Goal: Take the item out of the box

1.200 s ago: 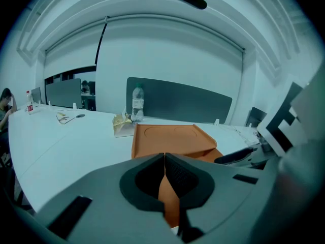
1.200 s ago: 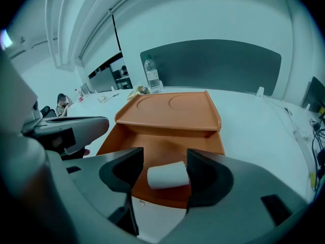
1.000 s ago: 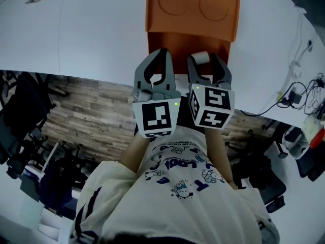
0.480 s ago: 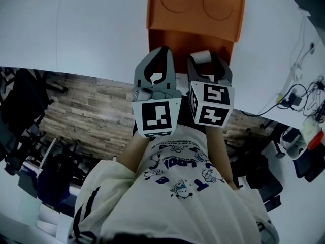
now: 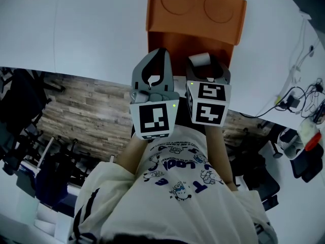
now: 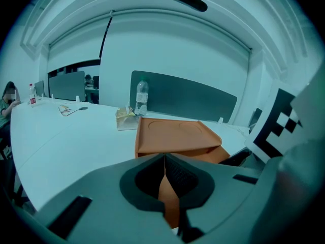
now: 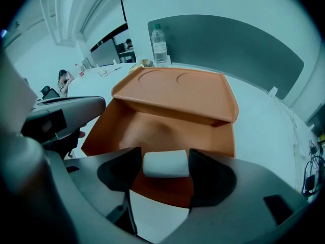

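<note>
An orange box [image 5: 175, 39] stands on the white table, its lid [image 5: 195, 6] thrown back. A white roll [image 5: 201, 59] lies at the box's near end. My right gripper [image 5: 203, 63] points steeply down over it. In the right gripper view the white roll [image 7: 163, 163] sits between the pads of the right gripper [image 7: 163, 168], nearly filling the gap. These jaws have just been opening and stand wide. My left gripper [image 5: 161, 52] hovers beside it at the box's near left corner. In the left gripper view the left gripper [image 6: 165, 159] is shut on nothing.
The table's near edge [image 5: 101, 78] runs just under both grippers, with wood floor and chairs below. Cables and a plug [image 5: 292, 95] lie at the right. A water bottle [image 6: 141, 96] and a small packet [image 6: 125, 120] stand beyond the box. A person [image 6: 7, 99] sits at the far left.
The right gripper has tipped a little further down over the white roll and its jaws stand slightly wider. The left gripper has stayed in place.
</note>
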Action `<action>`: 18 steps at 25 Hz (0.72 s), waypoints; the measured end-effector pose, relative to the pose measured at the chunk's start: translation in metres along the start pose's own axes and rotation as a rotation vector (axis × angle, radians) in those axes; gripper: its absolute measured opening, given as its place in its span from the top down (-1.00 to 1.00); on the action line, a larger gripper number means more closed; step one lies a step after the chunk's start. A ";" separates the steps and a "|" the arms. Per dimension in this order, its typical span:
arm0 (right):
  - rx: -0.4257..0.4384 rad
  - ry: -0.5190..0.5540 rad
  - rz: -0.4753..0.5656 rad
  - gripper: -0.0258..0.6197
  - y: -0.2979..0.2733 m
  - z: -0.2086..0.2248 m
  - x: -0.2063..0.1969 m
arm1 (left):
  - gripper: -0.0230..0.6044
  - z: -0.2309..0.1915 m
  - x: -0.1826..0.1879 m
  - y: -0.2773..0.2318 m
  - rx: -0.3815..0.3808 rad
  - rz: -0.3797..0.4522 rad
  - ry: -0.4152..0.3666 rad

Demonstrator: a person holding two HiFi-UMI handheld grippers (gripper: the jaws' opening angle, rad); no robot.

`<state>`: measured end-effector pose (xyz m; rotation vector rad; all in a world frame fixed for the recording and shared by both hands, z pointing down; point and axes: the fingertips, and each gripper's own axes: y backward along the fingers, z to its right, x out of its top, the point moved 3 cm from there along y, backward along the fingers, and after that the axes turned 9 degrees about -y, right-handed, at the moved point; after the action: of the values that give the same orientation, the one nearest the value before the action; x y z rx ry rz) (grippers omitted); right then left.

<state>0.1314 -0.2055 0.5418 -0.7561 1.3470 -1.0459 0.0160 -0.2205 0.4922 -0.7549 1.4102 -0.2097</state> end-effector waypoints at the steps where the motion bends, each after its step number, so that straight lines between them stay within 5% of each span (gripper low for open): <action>1: -0.007 0.010 -0.007 0.06 -0.001 0.001 0.000 | 0.87 0.000 0.000 0.000 0.001 0.000 0.002; 18: -0.038 0.056 -0.121 0.06 -0.014 0.000 -0.003 | 0.87 -0.008 -0.003 -0.011 0.005 -0.029 0.037</action>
<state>0.1296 -0.2077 0.5558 -0.8505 1.3855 -1.1470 0.0109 -0.2301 0.5013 -0.7711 1.4343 -0.2507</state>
